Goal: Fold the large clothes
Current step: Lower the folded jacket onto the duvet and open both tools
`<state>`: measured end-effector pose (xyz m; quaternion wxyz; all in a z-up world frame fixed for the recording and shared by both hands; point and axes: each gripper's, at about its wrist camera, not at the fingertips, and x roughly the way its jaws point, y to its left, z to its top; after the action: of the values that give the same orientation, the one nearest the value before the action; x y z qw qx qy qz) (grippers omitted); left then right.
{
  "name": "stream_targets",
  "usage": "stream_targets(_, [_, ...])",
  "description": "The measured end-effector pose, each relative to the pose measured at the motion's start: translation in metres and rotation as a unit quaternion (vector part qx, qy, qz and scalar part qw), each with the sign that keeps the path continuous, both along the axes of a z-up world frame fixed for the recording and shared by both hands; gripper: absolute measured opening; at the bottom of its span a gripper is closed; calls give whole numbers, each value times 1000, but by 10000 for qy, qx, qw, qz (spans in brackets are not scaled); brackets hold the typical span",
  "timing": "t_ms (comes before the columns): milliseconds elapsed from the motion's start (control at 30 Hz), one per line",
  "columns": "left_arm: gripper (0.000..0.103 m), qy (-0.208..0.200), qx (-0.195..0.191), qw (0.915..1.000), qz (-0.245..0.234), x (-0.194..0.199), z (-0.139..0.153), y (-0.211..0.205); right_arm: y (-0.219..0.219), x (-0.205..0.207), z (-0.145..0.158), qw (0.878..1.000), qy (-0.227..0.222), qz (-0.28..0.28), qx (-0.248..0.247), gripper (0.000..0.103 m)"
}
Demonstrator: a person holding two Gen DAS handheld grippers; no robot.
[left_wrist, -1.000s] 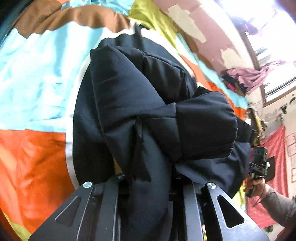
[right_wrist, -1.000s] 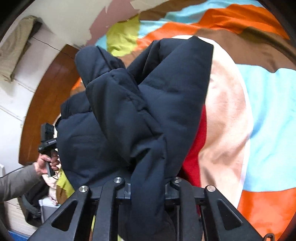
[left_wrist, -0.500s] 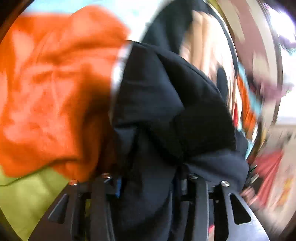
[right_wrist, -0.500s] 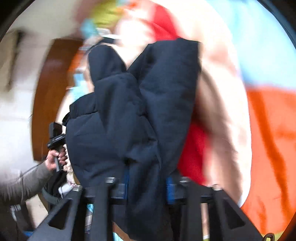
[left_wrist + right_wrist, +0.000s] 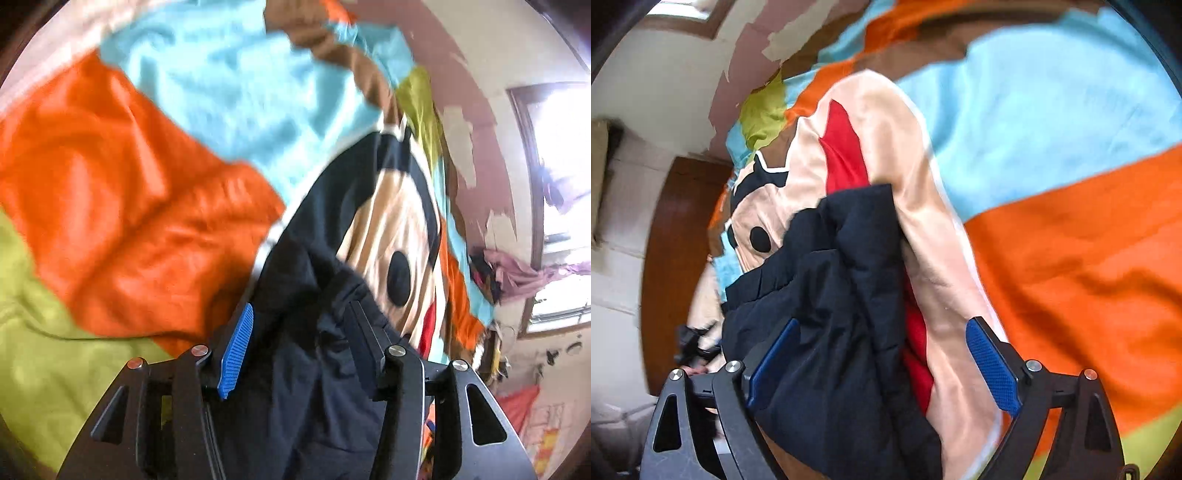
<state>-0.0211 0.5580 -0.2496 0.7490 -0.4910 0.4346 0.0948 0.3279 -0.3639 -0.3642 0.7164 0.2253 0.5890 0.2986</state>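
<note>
A dark navy puffer jacket (image 5: 306, 387) lies bunched on the colourful cartoon blanket (image 5: 147, 221). In the left wrist view it runs up between the fingers of my left gripper (image 5: 301, 308). Those jaws are opening: the left blue pad (image 5: 236, 350) is bare and the fabric drapes over the right finger. In the right wrist view the jacket (image 5: 842, 280) sits between the widely spread fingers of my right gripper (image 5: 882, 325), whose jaws are also opening. Its right pad (image 5: 991, 365) is clear of the cloth, while the left pad (image 5: 772, 365) has jacket folds beside it.
The blanket (image 5: 1071, 258) covers the bed in orange, light blue, green and brown patches. A wall with peeling paint (image 5: 476, 110) and a bright window (image 5: 561, 147) lie beyond, with clothes (image 5: 517, 273) hanging there. A wooden headboard (image 5: 665, 240) stands at the left, a blurred hand (image 5: 698, 347) before it.
Both grippers were shut on the jacket and have spread their jaws, baring the blue pads. The raised jacket has sunk onto the blanket. Both views have swung and rolled.
</note>
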Motion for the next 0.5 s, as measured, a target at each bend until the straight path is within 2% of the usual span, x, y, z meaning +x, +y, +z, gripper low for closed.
stream_targets(67, [45,62,365,9992,-159,15,28,-6,16,-18,27,9998,-171,115,-46,91])
stream_targets(133, [45,70,844,9950,-527,15,68,-30,24,-35,55,9990,-341,263,-143,92])
stream_targets(233, [52,84,1527,9814,-1164,13,121,-77,47,-61,104,9957,-664,520,-372,94])
stream_targets(300, [59,60,1971,9674,-1587,5,161,-115,61,-80,134,9937,-819,593,-479,97])
stream_targets(367, [59,-3,2188,9565,-1930,17,177,-147,73,-103,171,9918,-967,579,-594,98])
stream_targets(400, [60,-33,2281,9514,-2066,9,196,-166,80,-111,184,9917,-1001,572,-576,99])
stream_targets(467, [65,-31,2294,9473,-2236,1,212,-190,88,-133,214,9923,-994,479,-556,100])
stream_targets(500, [71,-28,2285,9466,-2275,-6,223,-203,91,-142,226,9929,-964,430,-540,100])
